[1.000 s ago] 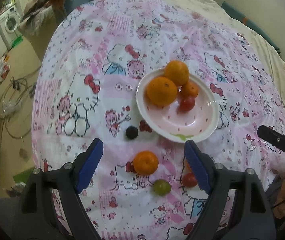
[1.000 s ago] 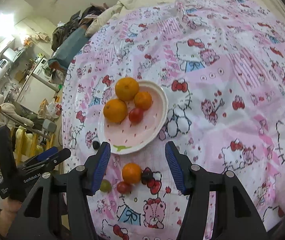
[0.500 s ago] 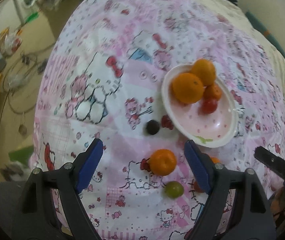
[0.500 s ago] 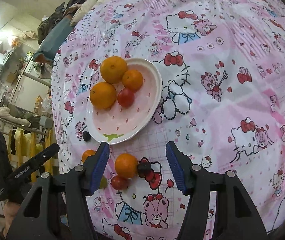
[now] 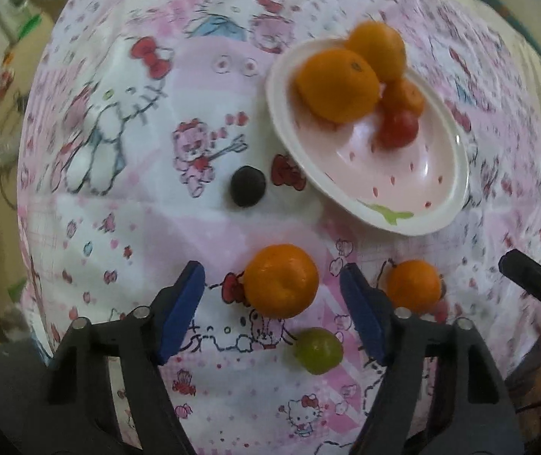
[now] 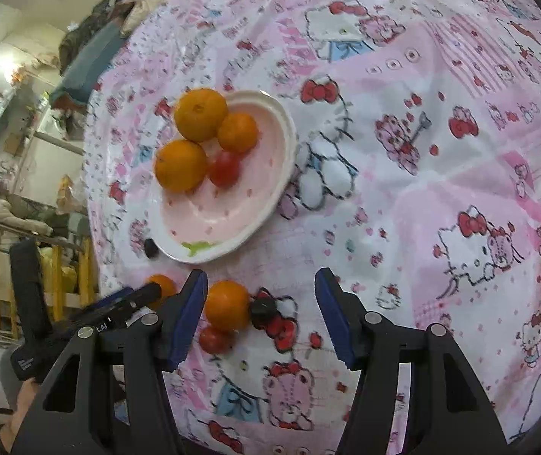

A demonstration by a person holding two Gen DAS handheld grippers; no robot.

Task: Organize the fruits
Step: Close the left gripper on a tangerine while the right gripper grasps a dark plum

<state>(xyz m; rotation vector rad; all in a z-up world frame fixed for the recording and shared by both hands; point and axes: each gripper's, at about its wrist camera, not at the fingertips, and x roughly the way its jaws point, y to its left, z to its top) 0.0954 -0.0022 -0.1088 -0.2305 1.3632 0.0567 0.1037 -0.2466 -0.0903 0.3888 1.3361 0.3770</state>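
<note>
A pink plate (image 5: pixel 433 185) on the cloth holds three oranges and a red tomato (image 5: pixel 397 127); the plate also shows in the right wrist view (image 6: pixel 232 223). My left gripper (image 5: pixel 272 305) is open with an orange (image 5: pixel 281 280) lying between its fingertips. A green fruit (image 5: pixel 319 349) lies just in front of it, a dark fruit (image 5: pixel 247 185) farther off. My right gripper (image 6: pixel 261 314) is open over a second loose orange (image 6: pixel 227 304), a dark fruit (image 6: pixel 264 308) and a red tomato (image 6: pixel 214 339). That orange also shows in the left wrist view (image 5: pixel 414 284).
The round table has a pink cartoon-print cloth (image 6: pixel 441 159). Its edge drops off at the left of the left wrist view, over a cluttered floor. A wooden rack (image 6: pixel 61 276) stands beyond the table edge.
Both grippers have moved down and forward toward the loose fruit. The orange now sits between my left fingertips. The right gripper has closed in on its orange. Both stay open.
</note>
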